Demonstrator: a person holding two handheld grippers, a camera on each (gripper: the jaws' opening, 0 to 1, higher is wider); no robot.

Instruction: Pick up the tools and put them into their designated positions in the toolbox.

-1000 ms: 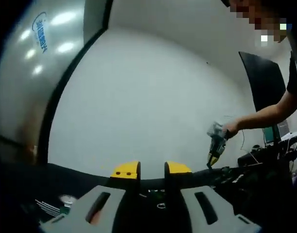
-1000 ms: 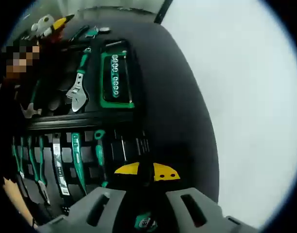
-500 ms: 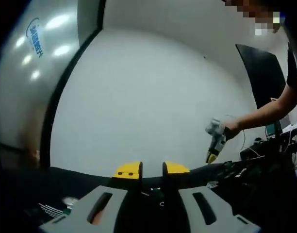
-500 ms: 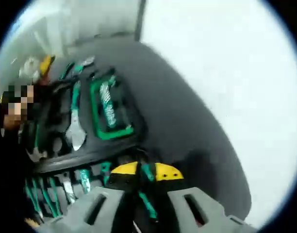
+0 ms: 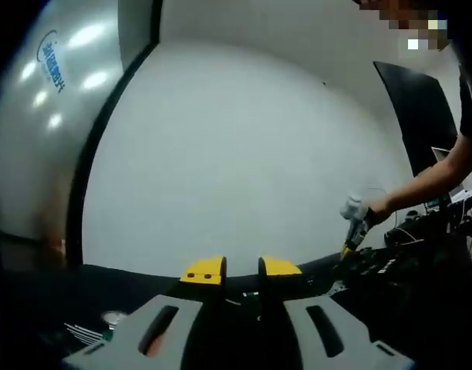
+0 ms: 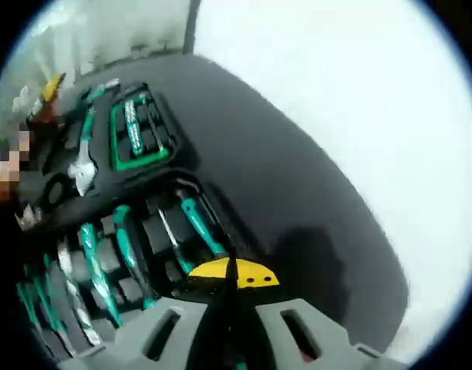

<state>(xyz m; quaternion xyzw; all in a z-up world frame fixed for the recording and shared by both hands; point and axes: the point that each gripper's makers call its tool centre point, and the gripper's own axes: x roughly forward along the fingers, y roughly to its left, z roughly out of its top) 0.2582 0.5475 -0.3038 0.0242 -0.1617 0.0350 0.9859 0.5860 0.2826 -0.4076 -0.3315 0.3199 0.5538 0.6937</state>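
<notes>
Toolbox [image 6: 244,166]: black, matte, lying open on a white tabletop [image 6: 359,108], seen in the right gripper view. One green-rimmed rectangular socket tray [image 6: 139,131] is set in the far section, with a row of small metal sockets inside. One shiny adjustable wrench [image 6: 83,158], steel head and green handle, lies beside that tray. Nearer slots hold at least five long green-handled tools [image 6: 93,270] side by side, exact count uncertain through blur. One green-handled screwdriver [image 6: 201,227] lies in the slot just ahead of the right hand-held gripper [image 6: 230,271], whose yellow tips are pressed together; whether anything is pinched between them cannot be told.

In the left gripper view, the left hand-held gripper [image 5: 241,269] is released, a gap between its yellow tips, nothing held. The other hand-held gripper is seen at the right, over the black toolbox edge [image 5: 143,281].
</notes>
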